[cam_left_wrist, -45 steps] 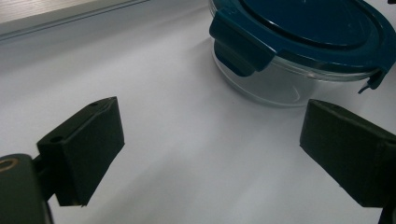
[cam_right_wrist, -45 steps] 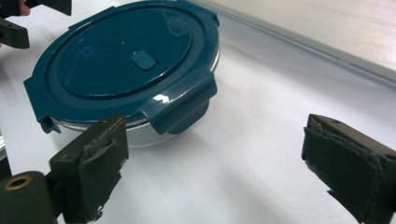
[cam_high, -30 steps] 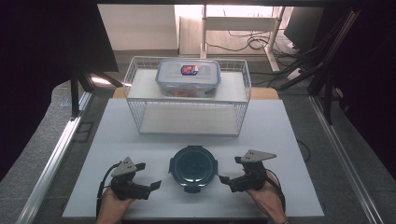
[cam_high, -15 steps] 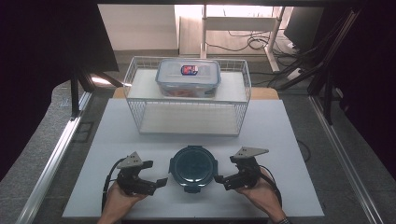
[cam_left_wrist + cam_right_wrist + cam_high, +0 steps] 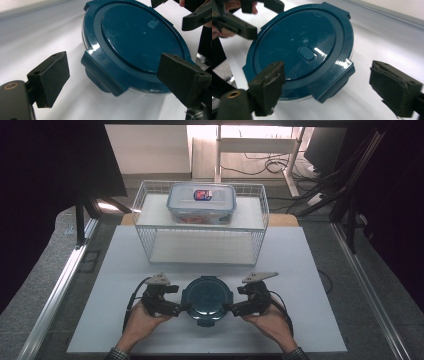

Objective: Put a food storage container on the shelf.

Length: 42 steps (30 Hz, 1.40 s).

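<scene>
Left hand-held gripper [image 5: 181,306] sits just left of centre in the lower part of the high view, jaws wide and holding nothing, though they have just been closing a little; the right hand-held gripper [image 5: 231,308] mirrors it on the other side, also wide and unladen, its jaws likewise just narrowing. Between them, low in the middle of the frame, the round blue-lidded container [image 5: 206,298] rests on the white worktop [image 5: 310,270], with a wire basket [image 5: 260,210] higher up carrying a clear lidded box [image 5: 201,202]. In the left gripper view, the left hand-held gripper [image 5: 112,72] straddles one lid clasp [image 5: 105,67] at centre, pads apart from it, and the other tool shows at the upper right. In the right gripper view, the right hand-held gripper [image 5: 327,85] frames the opposite clasp [image 5: 337,77] at lower centre, again not touching. Each close view gives the clasp-to-jaw line-up, which the high view is too distant to show; the high view alone gives the basket and the symmetry. I'd judge the risk is uneven closing: one side pinching first could push the container sideways, or a pad could slip off the slick clasp edge.
</scene>
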### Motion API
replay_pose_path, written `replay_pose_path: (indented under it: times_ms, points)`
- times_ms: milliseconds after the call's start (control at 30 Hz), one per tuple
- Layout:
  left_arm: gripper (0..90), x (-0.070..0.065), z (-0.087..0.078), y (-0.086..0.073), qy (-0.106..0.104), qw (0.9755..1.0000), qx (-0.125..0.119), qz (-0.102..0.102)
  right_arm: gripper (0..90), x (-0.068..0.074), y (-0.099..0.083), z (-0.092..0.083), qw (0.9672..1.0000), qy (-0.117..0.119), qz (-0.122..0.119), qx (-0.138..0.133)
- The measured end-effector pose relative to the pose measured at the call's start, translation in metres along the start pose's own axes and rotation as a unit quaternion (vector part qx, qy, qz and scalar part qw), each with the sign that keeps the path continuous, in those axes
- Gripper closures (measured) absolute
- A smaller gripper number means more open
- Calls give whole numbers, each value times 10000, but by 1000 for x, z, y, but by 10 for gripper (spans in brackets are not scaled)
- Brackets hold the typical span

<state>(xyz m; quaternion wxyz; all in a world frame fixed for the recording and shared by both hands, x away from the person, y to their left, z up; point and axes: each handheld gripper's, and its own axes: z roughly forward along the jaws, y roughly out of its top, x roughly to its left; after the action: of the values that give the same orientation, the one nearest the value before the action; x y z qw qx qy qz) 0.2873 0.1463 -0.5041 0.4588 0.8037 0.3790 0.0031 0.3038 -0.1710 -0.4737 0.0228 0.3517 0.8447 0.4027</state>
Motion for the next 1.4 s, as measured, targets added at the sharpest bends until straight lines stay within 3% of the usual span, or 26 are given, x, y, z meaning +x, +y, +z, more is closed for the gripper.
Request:
replay_pose_path:
  times_ms: [167, 200, 267, 333, 433, 500, 633, 733, 800, 833, 900, 933, 1000, 1067, 1167, 1200, 1300, 1333, 1367, 1400]
  points:
    - [101, 7, 8, -2, -294, 9992, 80, -273, 197, -11, 0, 12, 9983, 368, 424, 166]
    - [112, 10, 10, -3, -510, 9978, 111, -410, 199, -12, -1, 14, 9976, 428, 496, 224]
    - [162, 9, 11, -4, -710, 9960, 186, -510, 224, -15, -3, 17, 9943, 695, 757, 278]
    - [162, 9, 10, -5, -691, 9959, 207, -552, 244, -18, -4, 19, 9906, 904, 962, 358]
    - [221, 11, 8, -6, -742, 9944, 193, -731, 267, -19, -4, 18, 9893, 906, 1089, 353]
    - [302, 14, 1, -9, -843, 9910, 104, -1030, 356, -22, -5, 14, 9865, 1001, 1263, 278]
    - [329, 10, -3, -13, -853, 9902, 130, -1095, 408, -22, -10, 8, 9813, 1176, 1497, 275]
    - [329, 6, -4, -18, -882, 9891, 144, -1172, 411, -20, -15, 8, 9792, 1236, 1578, 299]
    - [329, 8, -5, -20, -990, 9862, 132, -1322, 483, -21, -18, 5, 9782, 1311, 1582, 285]
    - [354, 11, -5, -22, -1070, 9843, 126, -1396, 478, -21, -19, 5, 9770, 1338, 1626, 324]
    - [346, 13, -5, -23, -1096, 9836, 131, -1429, 471, -22, -20, 5, 9755, 1369, 1686, 354]
    - [343, 15, -4, -25, -1153, 9815, 177, -1517, 458, -23, -23, 7, 9741, 1382, 1748, 378]
    - [318, 15, -5, -28, -1117, 9813, 216, -1553, 452, -25, -24, 8, 9724, 1432, 1807, 359]
    - [338, 15, -4, -29, -1269, 9790, 233, -1579, 447, -22, -24, 7, 9741, 1375, 1755, 364]
    - [374, 15, -4, -27, -1254, 9787, 299, -1596, 473, -24, -24, 7, 9711, 1378, 1910, 389]
    - [410, 18, -6, -28, -1345, 9752, 243, -1743, 494, -25, -25, 6, 9689, 1413, 2002, 350]
    - [475, 16, -11, -29, -1374, 9755, 176, -1710, 538, -24, -25, 2, 9675, 1481, 2030, 292]
    - [488, 11, -15, -28, -1324, 9780, 156, -1603, 549, -19, -25, -3, 9702, 1452, 1920, 262]
    - [496, 11, -15, -28, -1324, 9780, 156, -1603, 552, -16, -25, -5, 9726, 1402, 1840, 229]
    - [505, 5, -19, -30, -1261, 9804, 69, -1514, 555, -13, -26, -7, 9742, 1369, 1785, 200]
